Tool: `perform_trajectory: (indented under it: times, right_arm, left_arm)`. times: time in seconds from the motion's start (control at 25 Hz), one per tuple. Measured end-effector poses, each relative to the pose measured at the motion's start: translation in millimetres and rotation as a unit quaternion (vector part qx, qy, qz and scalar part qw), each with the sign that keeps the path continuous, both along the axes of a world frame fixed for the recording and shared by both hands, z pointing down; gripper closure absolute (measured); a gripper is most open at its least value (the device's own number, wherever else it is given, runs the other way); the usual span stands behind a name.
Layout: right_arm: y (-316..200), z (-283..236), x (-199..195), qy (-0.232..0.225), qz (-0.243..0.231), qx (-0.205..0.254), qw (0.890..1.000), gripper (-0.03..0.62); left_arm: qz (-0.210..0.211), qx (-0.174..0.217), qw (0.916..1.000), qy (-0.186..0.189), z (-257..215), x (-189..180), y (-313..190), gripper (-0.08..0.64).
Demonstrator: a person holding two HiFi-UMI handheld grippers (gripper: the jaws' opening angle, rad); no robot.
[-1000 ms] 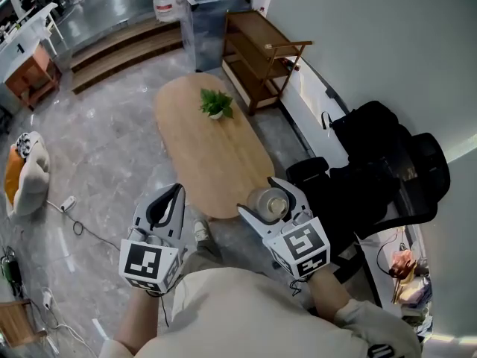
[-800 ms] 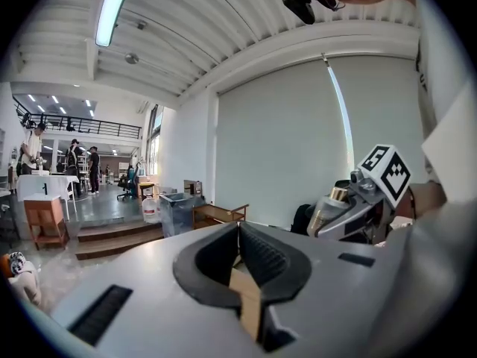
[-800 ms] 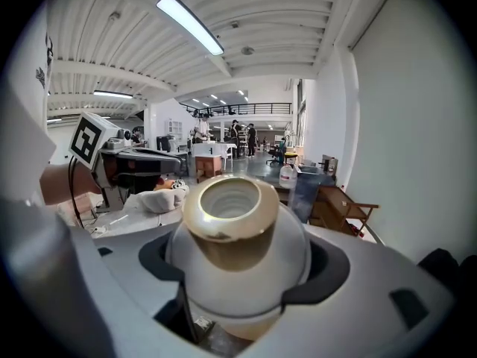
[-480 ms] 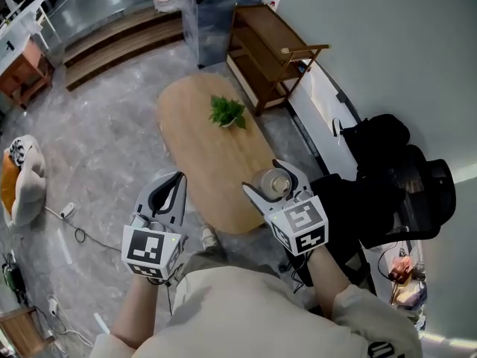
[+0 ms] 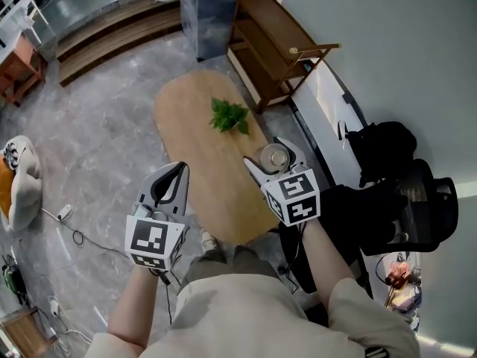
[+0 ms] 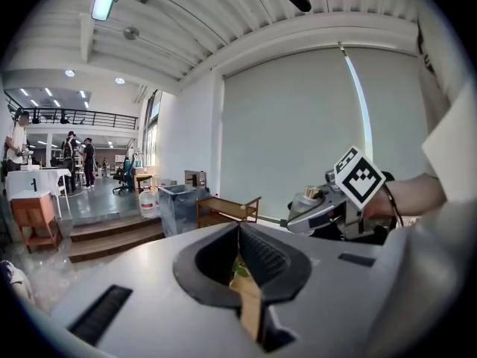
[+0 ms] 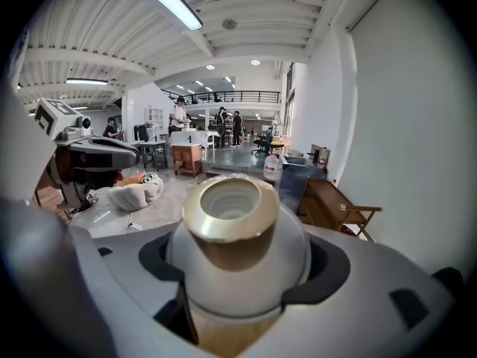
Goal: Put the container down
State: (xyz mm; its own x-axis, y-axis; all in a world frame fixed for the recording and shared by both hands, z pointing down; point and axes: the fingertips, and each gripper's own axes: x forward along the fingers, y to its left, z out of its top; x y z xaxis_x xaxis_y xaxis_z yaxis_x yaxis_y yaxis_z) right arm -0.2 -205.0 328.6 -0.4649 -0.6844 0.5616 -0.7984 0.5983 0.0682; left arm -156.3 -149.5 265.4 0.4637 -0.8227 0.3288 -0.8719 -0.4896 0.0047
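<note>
A round grey container (image 5: 273, 158) with a brass-coloured neck (image 7: 230, 216) sits clamped between the jaws of my right gripper (image 5: 273, 159). It hangs above the right edge of the oval wooden table (image 5: 205, 149). In the right gripper view the container (image 7: 237, 263) fills the middle, mouth up and towards the camera. My left gripper (image 5: 171, 184) hovers just off the table's left edge, its jaws closed together with nothing between them (image 6: 240, 268). From the left gripper view the right gripper (image 6: 328, 203) and the container (image 6: 308, 195) show at the right.
A small potted plant (image 5: 230, 115) stands on the table's far half. Beyond are a wooden shelf rack (image 5: 273, 51), a grey bin (image 5: 215, 13) and steps. A black chair with bags (image 5: 395, 192) stands at the right by the wall. A cushion (image 5: 16, 181) and cables lie on the floor at left.
Both grippers have moved forward over the table. The right one, with the container in it, has gone from the near end of the table towards its middle right.
</note>
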Motion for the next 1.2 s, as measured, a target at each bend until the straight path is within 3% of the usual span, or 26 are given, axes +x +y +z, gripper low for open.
perform_trajectory:
  times: [0.48,0.92,1.2]
  right_arm:
    - [-118,127,-2,0.017,0.007,-0.049,0.999,0.258]
    - [-175,271,-1,0.040,0.020,-0.081,0.996,0.258]
    - [-196,360,-7,0.052,0.020,-0.091,0.994,0.258]
  left_arm:
    - [-0.062,-0.044,0.9970,0.011,109,6,-92,0.552]
    - [-0.098,-0.072,0.9925,0.010,233,-12,-147,0.552]
    - [-0.088,-0.096,0.9893,0.066,313,-2,-174,0.553]
